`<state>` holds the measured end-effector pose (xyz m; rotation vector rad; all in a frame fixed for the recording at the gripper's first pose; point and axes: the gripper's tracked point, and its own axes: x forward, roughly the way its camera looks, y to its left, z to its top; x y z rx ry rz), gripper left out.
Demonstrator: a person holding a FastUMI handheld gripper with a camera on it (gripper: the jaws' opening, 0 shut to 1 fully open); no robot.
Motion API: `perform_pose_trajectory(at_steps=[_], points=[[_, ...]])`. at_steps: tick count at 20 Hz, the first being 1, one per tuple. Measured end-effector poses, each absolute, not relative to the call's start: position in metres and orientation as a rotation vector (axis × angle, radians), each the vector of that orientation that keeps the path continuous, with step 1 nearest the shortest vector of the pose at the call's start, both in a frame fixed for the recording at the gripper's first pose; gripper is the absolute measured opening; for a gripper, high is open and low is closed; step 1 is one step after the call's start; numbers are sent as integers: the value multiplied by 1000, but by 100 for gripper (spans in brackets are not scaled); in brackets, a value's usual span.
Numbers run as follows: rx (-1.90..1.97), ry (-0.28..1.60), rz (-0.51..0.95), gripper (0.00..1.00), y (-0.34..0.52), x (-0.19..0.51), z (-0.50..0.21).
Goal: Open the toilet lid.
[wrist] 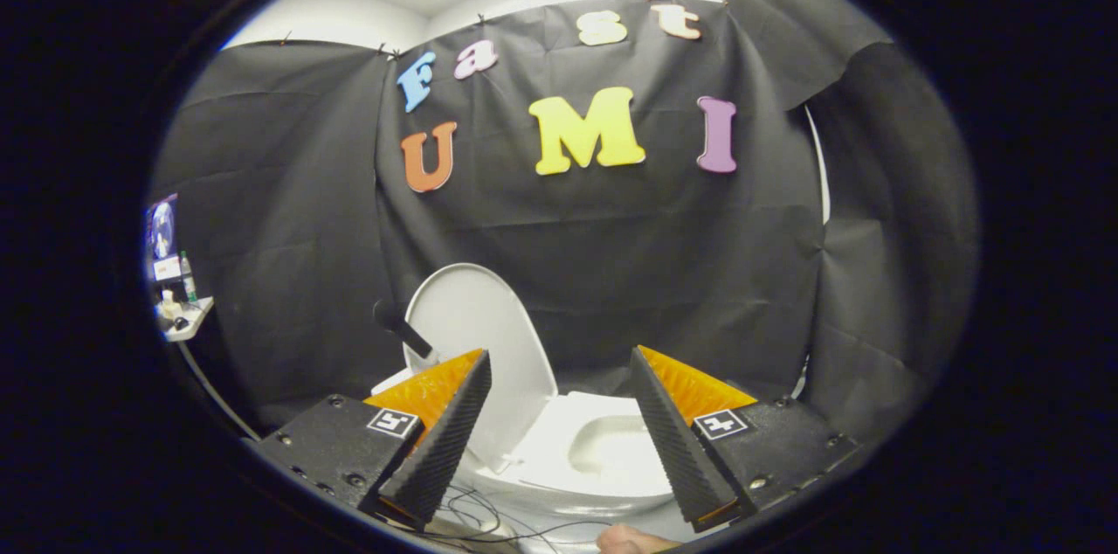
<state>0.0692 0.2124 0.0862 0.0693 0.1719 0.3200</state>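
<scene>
A booth hung with creased black cloth (288,213) closes the scene on all sides, with a strip of white ceiling above it and a small cluttered shelf (179,314) well off to the left. Low against the cloth stands the white ceramic toilet (559,497). Its smooth white oval plastic lid (489,344) is already up, standing close to upright with a slight lean back toward the cloth, and the white seat ring (546,449) lies flat around the bowl opening (616,445). A dark rod-like handle (402,328) juts out just beside the lid's left edge; what it belongs to cannot be told.

The gripper (559,440) hovers above the front of the bowl with its two ribbed fingers (441,440) spread wide and nothing held between them. The left finger overlaps the lower part of the lid in this view, yet whether it touches the lid cannot be made out.

Judging by how things lie, the opening is essentially done, so the careful part left is the release. The lid should sit past its balance point before the fingers draw away; if it wobbles, a light push on its inner face near the top settles it. Pulling back straight and slowly keeps the left finger from catching the lid's edge, and staying high keeps clear of the thin dark cables (489,519) below the bowl and the fingertip (624,539) near them.
</scene>
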Motion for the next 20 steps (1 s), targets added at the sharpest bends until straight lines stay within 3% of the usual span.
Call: perform_pose_trajectory(at_steps=[7,20], points=[[29,-44,288,100,151,32,98],[114,-73,212,100,61,-2,32]])
